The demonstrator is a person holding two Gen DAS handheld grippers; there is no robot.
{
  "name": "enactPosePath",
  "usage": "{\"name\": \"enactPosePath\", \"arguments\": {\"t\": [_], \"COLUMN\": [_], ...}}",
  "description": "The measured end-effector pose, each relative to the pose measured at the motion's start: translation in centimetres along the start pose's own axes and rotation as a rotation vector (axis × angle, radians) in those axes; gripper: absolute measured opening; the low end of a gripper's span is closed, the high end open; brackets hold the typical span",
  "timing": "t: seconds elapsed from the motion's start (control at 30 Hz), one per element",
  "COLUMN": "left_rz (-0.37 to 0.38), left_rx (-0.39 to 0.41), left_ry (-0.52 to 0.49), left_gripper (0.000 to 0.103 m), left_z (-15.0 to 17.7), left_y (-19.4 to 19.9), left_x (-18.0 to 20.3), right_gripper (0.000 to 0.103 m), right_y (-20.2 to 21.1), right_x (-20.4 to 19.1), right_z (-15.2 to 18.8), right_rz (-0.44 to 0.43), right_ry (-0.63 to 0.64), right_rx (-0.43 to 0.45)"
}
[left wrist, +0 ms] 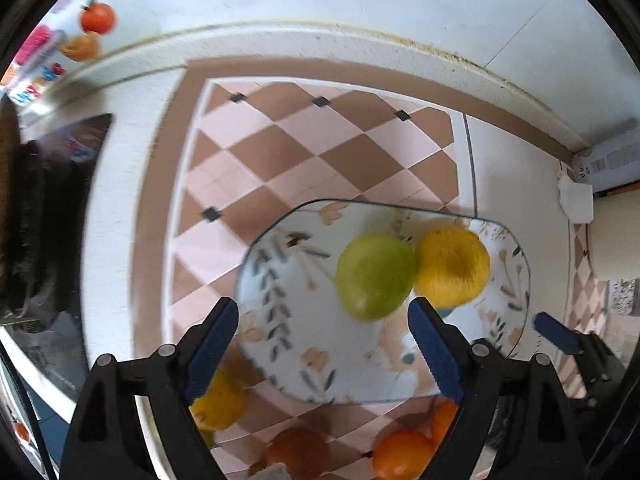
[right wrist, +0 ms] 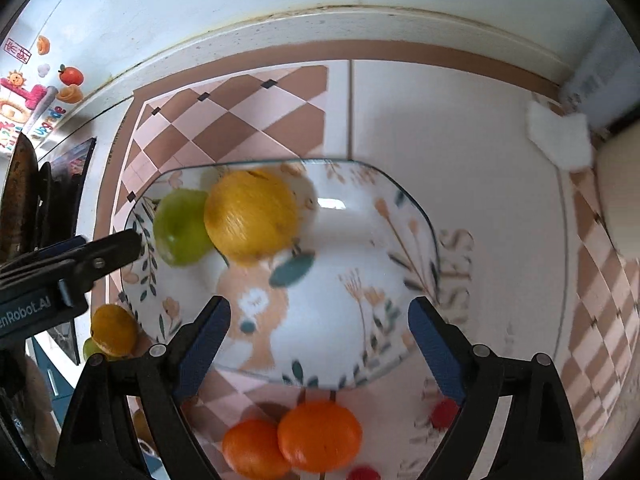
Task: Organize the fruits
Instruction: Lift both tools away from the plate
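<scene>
Left wrist view shows the left claw point(left wrist: 322, 320) spread wide with nothing in it, above a flowery plate point(left wrist: 280, 344). On the plate a green apple point(left wrist: 374, 276) touches a yellow fruit point(left wrist: 452, 266) on its right. Right wrist view shows the right claw point(right wrist: 320, 320) wide too, gripping nothing. Two oranges point(right wrist: 318, 436) lie on the table point(right wrist: 460, 140) just below the plate.

plate point(right wrist: 400, 216): glossy glazed ceramic; floral print
green apple point(left wrist: 374, 276): smooth, shiny
yellow fruit point(right wrist: 250, 216): matt, finely textured
</scene>
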State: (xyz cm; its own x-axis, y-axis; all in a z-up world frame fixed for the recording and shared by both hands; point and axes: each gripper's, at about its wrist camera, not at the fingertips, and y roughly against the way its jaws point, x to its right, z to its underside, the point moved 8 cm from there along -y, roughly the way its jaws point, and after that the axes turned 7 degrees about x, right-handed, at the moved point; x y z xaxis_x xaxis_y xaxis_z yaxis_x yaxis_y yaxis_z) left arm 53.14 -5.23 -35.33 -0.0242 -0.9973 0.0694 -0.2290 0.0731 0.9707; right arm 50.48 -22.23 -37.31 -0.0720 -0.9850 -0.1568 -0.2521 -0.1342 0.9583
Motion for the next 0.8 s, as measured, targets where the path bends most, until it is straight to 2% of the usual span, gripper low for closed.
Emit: {"name": "enactPosePath", "arguments": {"t": [0.33, 0.8], "left_rz": [-0.078, -0.069], "left_rx": [0.153, 0.287], "left_ry": [-0.043, -0.087], "left_gripper": [0.087, 0.087], "left_z": [3.8, 7.8], "left_y": [6.4, 14.9], "left_x": [-1.9, -1.7], "right_gripper": [0.093, 0.093], "right_y": [6.2, 15.9], "right_x": [0.0, -1.5], "right_z": [3.9, 8.0], "right_rz": [0.090, 0.046], "right_ry": [0.003, -0.072], "right_rx": [0.085, 0.234]}}
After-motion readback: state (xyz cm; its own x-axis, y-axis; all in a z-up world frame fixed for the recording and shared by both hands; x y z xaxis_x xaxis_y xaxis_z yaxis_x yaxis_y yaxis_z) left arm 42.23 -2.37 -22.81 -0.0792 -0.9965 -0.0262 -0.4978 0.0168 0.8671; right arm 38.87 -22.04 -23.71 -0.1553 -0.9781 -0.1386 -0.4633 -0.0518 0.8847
